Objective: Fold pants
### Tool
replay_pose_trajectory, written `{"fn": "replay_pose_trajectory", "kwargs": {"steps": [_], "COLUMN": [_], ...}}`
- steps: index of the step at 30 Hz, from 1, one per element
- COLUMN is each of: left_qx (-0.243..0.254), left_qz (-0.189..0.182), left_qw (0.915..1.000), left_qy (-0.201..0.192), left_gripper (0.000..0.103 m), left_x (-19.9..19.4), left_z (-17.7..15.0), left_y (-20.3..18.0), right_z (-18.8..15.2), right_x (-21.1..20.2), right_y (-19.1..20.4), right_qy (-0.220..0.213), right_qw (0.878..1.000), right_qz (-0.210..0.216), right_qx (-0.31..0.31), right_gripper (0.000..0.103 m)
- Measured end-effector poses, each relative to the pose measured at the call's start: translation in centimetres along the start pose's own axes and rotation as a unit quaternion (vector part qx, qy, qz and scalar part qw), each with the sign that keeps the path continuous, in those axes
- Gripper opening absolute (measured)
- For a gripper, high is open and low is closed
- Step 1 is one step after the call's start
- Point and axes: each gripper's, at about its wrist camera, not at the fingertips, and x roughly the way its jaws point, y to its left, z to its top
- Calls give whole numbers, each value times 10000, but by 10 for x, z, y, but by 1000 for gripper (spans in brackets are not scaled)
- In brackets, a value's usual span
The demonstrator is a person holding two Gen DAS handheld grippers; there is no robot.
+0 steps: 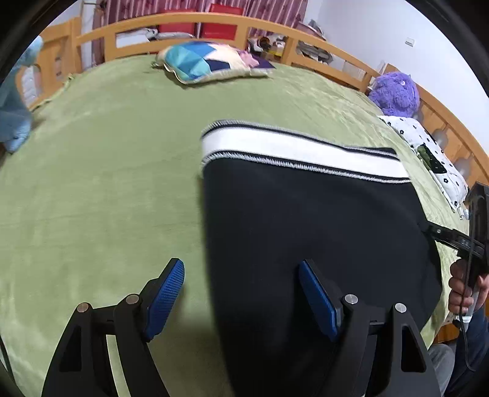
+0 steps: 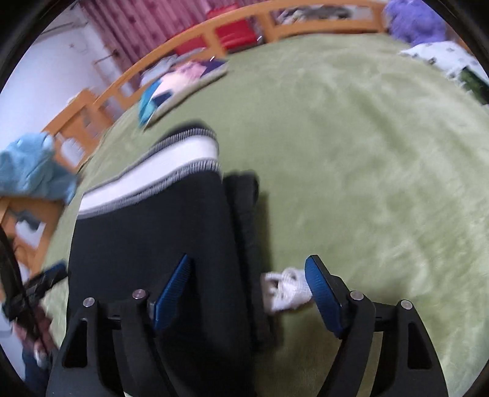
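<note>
Black pants (image 1: 305,220) with a white striped band (image 1: 293,149) at the far end lie folded on the green bed cover (image 1: 91,198). My left gripper (image 1: 241,296) hangs open over the pants' left edge, one blue pad above the cover and one above the black cloth. In the right wrist view the same pants (image 2: 146,232) lie at the left, and my right gripper (image 2: 247,293) stands open over their right edge. A white drawstring (image 2: 287,290) pokes out between its fingers, untouched by the pads. The right gripper's body (image 1: 470,238) and a hand show at the far right of the left wrist view.
A patchwork cushion (image 1: 211,62) lies at the far side of the bed. A purple plush toy (image 1: 395,93) and a dotted pillow (image 1: 428,146) sit at the right. A light blue plush (image 1: 15,100) is at the left. A wooden rail (image 1: 189,21) rings the bed.
</note>
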Motion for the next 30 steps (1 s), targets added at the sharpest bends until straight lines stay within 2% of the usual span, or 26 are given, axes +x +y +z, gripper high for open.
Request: {"fn": "replay_pose_trajectory", "kwargs": {"steps": [5, 8, 13, 14, 15, 17, 18, 19, 21, 23, 25, 27, 29, 30], "left_qx": [-74, -336, -877, -901, -863, -705, -639, -596, -375, -242, -196, -272, -324, -326], "left_qz": [-120, -262, -838, -895, -906, -1057, -1225, -1217, -1118, -1073, -1197, -1399, -1447, -1359], "left_qw": [9996, 9984, 9914, 9908, 9912, 9911, 9896, 9901, 9928, 9939, 9926, 9898, 9889, 9902], "left_qy": [232, 383, 492, 464, 440, 399, 411, 365, 213, 79, 20, 38, 44, -7], "left_gripper": [80, 88, 91, 91, 90, 74, 58, 45, 29, 24, 21, 18, 18, 18], "left_x": [19, 30, 50, 52, 53, 52, 51, 48, 36, 20, 5, -11, -26, -34], "left_z": [2, 3, 1, 0, -1, -3, -2, -1, 1, 2, 9, 14, 16, 17], "left_y": [4, 16, 30, 31, 29, 24, 21, 20, 15, 12, 15, 24, 37, 44], "right_z": [-1, 0, 7, 10, 10, 9, 9, 8, 8, 10, 11, 13, 15, 16], "right_x": [16, 33, 55, 58, 59, 59, 58, 55, 45, 33, 17, 0, -14, -16], "right_y": [-10, -8, 2, 4, 5, 5, 6, 8, 16, 24, 33, 53, 76, 88], "right_qy": [199, 299, 446, 454, 430, 379, 360, 293, 126, -27, -173, -412, -523, -577], "right_qw": [9983, 9962, 9936, 9933, 9925, 9908, 9912, 9920, 9944, 9954, 9951, 9952, 9936, 9938], "right_qz": [499, 769, 1010, 1041, 1122, 1255, 1235, 1203, 1030, 930, 891, 819, 910, 852], "right_qx": [227, 270, 221, 221, 244, 322, 315, 265, 190, 250, 390, 346, 423, 428], "right_gripper": [87, 87, 87, 86, 78, 76, 70, 63, 55, 49, 41, 28, 27, 26]}}
